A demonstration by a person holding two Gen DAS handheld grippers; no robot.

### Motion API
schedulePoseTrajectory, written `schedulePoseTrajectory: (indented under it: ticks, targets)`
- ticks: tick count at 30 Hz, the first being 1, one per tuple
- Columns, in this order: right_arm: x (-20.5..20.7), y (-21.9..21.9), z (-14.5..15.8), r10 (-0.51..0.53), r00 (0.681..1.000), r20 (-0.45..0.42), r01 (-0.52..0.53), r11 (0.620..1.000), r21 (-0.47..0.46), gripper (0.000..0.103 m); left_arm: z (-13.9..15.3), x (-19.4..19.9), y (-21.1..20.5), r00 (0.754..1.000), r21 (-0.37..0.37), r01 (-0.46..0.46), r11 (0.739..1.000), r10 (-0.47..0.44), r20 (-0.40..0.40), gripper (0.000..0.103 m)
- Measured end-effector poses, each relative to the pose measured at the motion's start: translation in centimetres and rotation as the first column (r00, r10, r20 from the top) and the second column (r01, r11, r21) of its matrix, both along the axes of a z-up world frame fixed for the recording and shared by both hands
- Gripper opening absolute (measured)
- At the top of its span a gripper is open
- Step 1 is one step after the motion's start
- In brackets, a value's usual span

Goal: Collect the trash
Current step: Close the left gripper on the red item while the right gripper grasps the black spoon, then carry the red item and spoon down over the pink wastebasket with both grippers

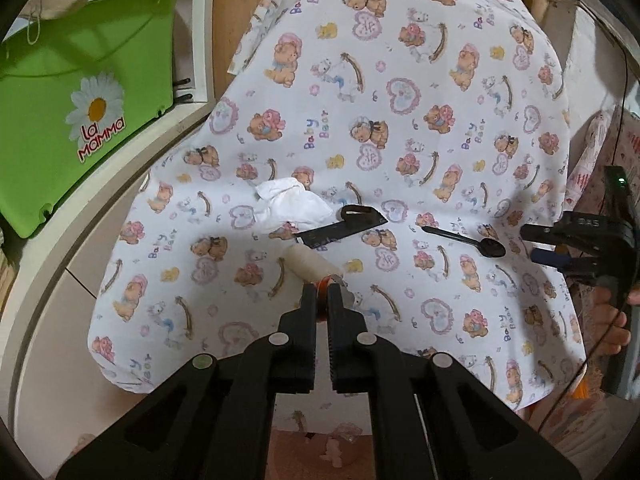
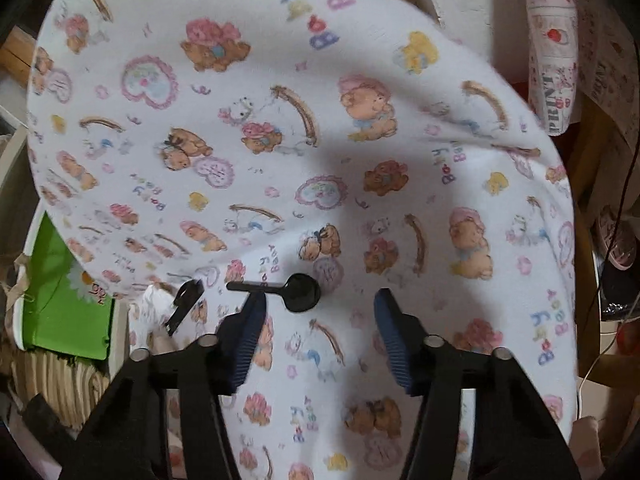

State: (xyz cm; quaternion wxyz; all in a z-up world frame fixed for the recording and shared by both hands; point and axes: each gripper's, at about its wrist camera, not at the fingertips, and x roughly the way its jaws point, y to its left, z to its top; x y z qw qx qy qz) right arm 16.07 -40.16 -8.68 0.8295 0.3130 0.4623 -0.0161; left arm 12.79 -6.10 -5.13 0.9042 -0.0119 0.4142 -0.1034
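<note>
Cream paper roll (image 1: 310,265), frame centre: my left fingers (image 1: 319,294) clamped on its orange end. Right fingers (image 2: 318,312) spread wide, empty, just short of black spoon (image 2: 294,292). Step: pickup. Next: carry roll toward green bin (image 1: 80,92), upper left.

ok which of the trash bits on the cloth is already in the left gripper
The cream-coloured roll: the left gripper is shut on its near end. The white tissue, black wrapper strip and black spoon lie free on the cloth.
</note>
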Motion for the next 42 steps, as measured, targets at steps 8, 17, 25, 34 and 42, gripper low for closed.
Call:
schedulePoseTrajectory:
  ticks: [8,17,25,34,42]
  targets:
    - [1.6,0.6,-1.4,-0.014,0.999,-0.03,0.014,1.0,0.005,0.034,0.2,-0.4,0.5,1.0,0.008,0.008,1.0,-0.008,0.008,0.005]
    - [2.8,2.1,-2.0,0.001,0.999,-0.048,-0.003,0.999,-0.042,0.02,0.4,-0.3,1.5,1.0,-0.008,-0.006,1.0,0.006,0.0,0.005]
    - [2.6,3.0,-1.8,0.01,0.999,-0.035,-0.012,0.999,-0.05,0.002,1.2,-0.4,2.4,1.0,0.003,-0.021,1.0,0.021,0.017,0.005]
    - [-0.4,4.7,1.9,0.078,0.994,0.082,-0.068,0.99,-0.121,0.002,2.2,-0.7,3.8,0.999,-0.034,-0.031,0.999,0.032,0.023,0.005]
    - [-4.3,7.2,4.5,0.186,0.972,0.141,-0.145,0.955,-0.26,0.002,2.8,-2.2,3.8,0.999,-0.112,0.032,0.993,-0.035,-0.018,0.005]
